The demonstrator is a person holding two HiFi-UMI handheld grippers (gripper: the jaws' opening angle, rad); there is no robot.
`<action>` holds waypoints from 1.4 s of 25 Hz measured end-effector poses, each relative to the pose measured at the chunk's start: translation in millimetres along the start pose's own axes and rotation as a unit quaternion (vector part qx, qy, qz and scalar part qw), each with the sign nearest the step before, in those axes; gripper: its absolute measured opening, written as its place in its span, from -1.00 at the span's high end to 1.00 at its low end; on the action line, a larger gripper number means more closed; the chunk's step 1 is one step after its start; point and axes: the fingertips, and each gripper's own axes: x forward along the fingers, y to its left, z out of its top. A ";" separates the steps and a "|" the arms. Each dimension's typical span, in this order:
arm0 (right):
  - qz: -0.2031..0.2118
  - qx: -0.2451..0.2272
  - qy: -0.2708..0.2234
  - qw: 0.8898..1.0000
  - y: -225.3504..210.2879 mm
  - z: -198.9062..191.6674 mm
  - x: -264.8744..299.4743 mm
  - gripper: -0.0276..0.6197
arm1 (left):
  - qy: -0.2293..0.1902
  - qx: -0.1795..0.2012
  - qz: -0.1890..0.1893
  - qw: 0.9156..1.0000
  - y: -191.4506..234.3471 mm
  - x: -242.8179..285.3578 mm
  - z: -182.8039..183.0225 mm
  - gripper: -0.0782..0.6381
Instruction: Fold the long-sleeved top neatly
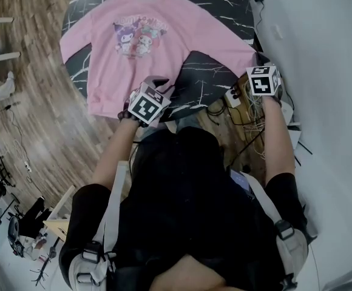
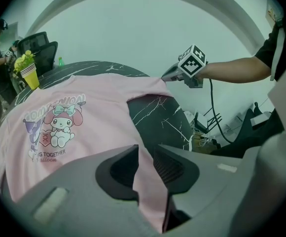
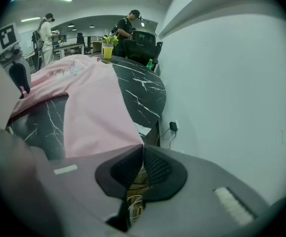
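Note:
A pink long-sleeved top with a cartoon print lies flat, front up, on a round black marble table. My left gripper is at the near right corner of the hem. In the left gripper view its jaws are shut on a fold of the pink hem. My right gripper is at the end of the right sleeve, by the table's right edge. Its jaws are closed, with the corner of the cuff pinched at their tips. The left sleeve hangs over the far left edge.
A yellow cup with plants, a green bottle and a black office chair stand at the table's far side. Cables and a power strip lie below the table on the right, beside a white wall. People stand in the background.

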 end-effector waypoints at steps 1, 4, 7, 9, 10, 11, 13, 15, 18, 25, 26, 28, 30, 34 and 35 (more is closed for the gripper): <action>-0.002 -0.001 0.001 1.000 -2.8 1.5 2.1 0.89 | -0.002 0.000 -0.001 1.000 0.2 0.3 1.3 0.51; -0.005 -0.002 0.003 1.000 -6.8 4.3 6.6 0.87 | 0.003 -0.003 -0.003 1.000 -0.2 1.4 0.5 0.51; 0.010 0.000 -0.001 1.000 0.4 7.3 6.0 0.60 | 0.003 -0.004 -0.004 1.000 -1.0 2.8 -0.8 0.50; 0.021 0.000 -0.007 1.000 8.5 11.9 3.1 0.48 | -0.002 -0.004 -0.001 1.000 -0.6 0.8 -0.1 0.50; 0.023 -0.002 -0.011 1.000 12.5 15.0 1.3 0.46 | -0.005 -0.004 0.001 1.000 -0.1 -0.7 -0.1 0.50; 0.025 -0.004 -0.015 1.000 16.9 18.6 -1.0 0.45 | -0.008 -0.006 0.003 1.000 0.5 -2.0 -1.2 0.50; 0.031 -0.009 -0.026 0.999 28.6 26.5 -6.5 0.45 | -0.015 -0.010 0.008 1.000 2.6 -5.3 -5.6 0.50; 0.040 -0.015 -0.037 0.998 44.2 35.1 -12.5 0.45 | -0.020 -0.016 0.016 1.000 6.5 -11.2 -12.5 0.50; 0.057 -0.023 -0.050 0.997 74.4 47.3 -21.0 0.45 | -0.028 -0.025 0.029 0.999 14.7 -25.9 -25.3 0.50; 0.100 -0.057 -0.065 0.991 167.2 71.8 -37.5 0.45 | -0.055 -0.051 0.059 0.995 46.7 -75.5 -65.9 0.50; 0.105 -0.059 -0.065 0.991 183.3 74.9 -40.0 0.45 | -0.058 -0.054 0.062 0.995 52.8 -83.9 -76.7 0.50; 0.112 -0.060 -0.062 0.990 216.2 80.4 -46.0 0.45 | -0.060 -0.059 0.065 0.994 66.1 -100.9 -101.3 0.50; 0.116 -0.061 -0.060 0.990 247.6 86.8 -52.4 0.45 | -0.060 -0.061 0.066 0.994 80.3 -117.5 -125.4 0.50; 0.120 -0.053 -0.055 0.990 307.9 98.7 -67.0 0.45 | -0.056 -0.043 0.068 0.995 105.1 -149.9 -166.4 0.50; 0.121 -0.049 -0.054 0.990 322.7 101.6 -70.8 0.45 | -0.053 -0.034 0.066 0.996 110.2 -156.5 -175.0 0.50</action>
